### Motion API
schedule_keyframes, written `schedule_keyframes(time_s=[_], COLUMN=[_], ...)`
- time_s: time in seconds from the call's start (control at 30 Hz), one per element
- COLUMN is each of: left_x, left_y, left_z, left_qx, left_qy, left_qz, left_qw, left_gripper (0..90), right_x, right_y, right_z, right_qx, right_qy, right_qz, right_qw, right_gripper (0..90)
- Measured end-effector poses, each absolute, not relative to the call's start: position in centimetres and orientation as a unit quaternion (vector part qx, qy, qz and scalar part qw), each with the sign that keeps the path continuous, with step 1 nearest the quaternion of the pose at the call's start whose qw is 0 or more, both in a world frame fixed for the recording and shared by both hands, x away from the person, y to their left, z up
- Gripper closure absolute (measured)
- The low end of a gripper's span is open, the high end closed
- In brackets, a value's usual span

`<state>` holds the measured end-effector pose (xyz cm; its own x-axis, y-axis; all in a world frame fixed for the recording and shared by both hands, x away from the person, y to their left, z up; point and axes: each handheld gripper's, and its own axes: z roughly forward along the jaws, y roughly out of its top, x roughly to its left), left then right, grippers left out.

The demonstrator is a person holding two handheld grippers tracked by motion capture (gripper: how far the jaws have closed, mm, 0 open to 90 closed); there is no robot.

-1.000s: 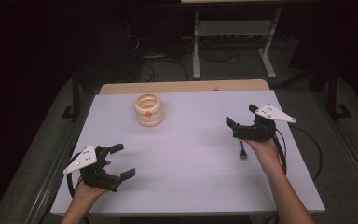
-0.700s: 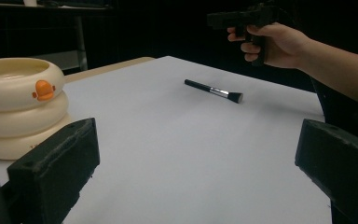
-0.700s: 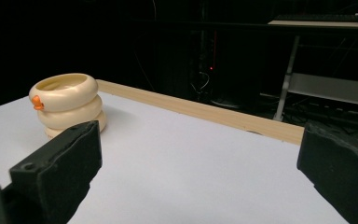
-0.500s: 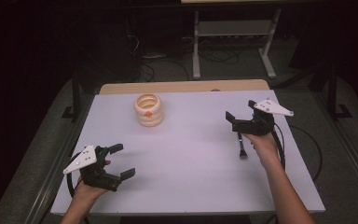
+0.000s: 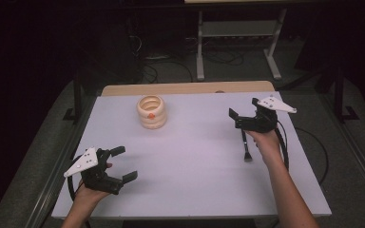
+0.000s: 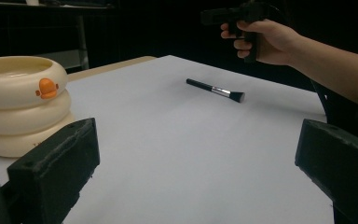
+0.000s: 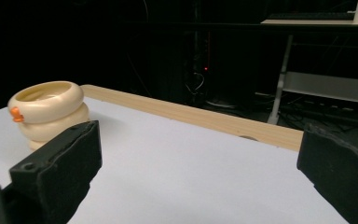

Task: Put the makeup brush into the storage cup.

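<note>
No readable text, brand, number or label anywhere. Nearest to a sign: a small orange duck-bill mark on the top ring of the cream ringed holder (image 5: 152,112), seen again in the left gripper view (image 6: 47,87), without letters. Nothing legible on the makeup brush (image 6: 216,90) beside it.

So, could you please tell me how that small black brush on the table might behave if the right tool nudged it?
The brush lies flat with a slim round handle, so it would probably roll or pivot. It looks light and stiff, though its bristle end likely flexes.
</note>
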<state>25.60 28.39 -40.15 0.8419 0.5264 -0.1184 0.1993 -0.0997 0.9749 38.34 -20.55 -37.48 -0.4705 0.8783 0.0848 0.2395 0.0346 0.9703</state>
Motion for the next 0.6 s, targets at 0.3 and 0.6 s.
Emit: schedule_keyframes(time_s=[0.3, 0.6], left_x=[25.6, 25.6], left_y=[28.3, 28.4], left_z=[-40.2, -40.2], left_qx=[0.729, 0.729], left_qy=[0.248, 0.250], left_qz=[0.130, 0.130], left_qw=[0.624, 0.624], left_gripper=[0.0, 0.0], right_x=[39.1, 40.3], right_y=[-20.6, -20.5], right_z=[-37.2, -37.0], right_qx=[0.431, 0.435], right_qy=[0.648, 0.646], right_qz=[0.553, 0.548], right_qw=[0.298, 0.305], right_gripper=[0.0, 0.0])
